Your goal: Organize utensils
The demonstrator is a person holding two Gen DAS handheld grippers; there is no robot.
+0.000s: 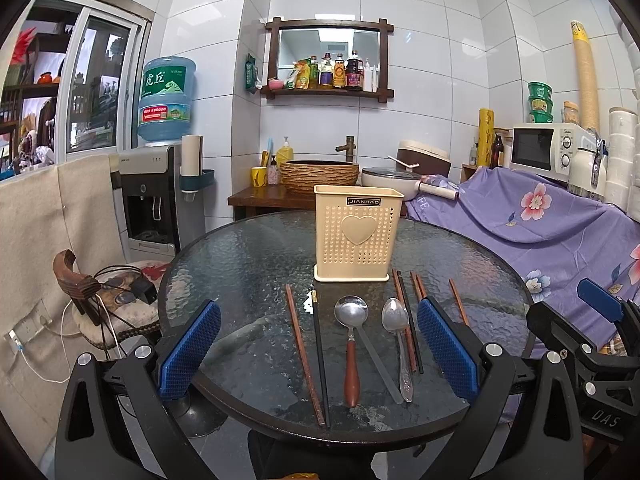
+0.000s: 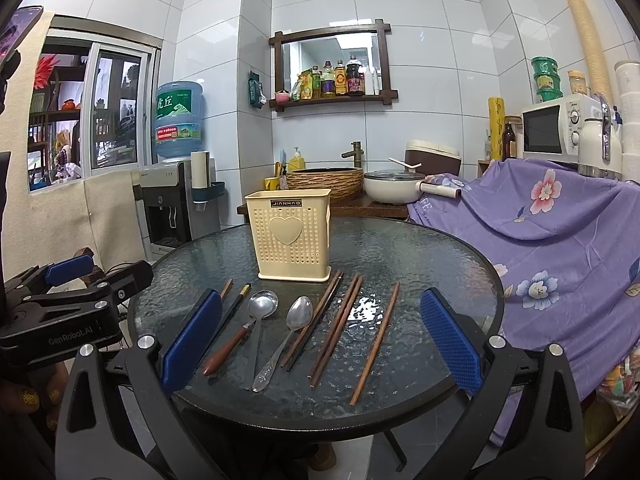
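A cream perforated utensil holder stands upright on the round glass table. In front of it lie a wooden-handled spoon, a steel spoon and several brown and black chopsticks. My left gripper hovers open over the table's near edge, its blue pads either side of the utensils. My right gripper is likewise open and empty above the near edge. Each gripper shows at the side of the other's view.
A chair with cables sits left of the table, beside a water dispenser. A purple floral cloth covers furniture on the right. Behind the table stand a woven basin, a pot and a microwave.
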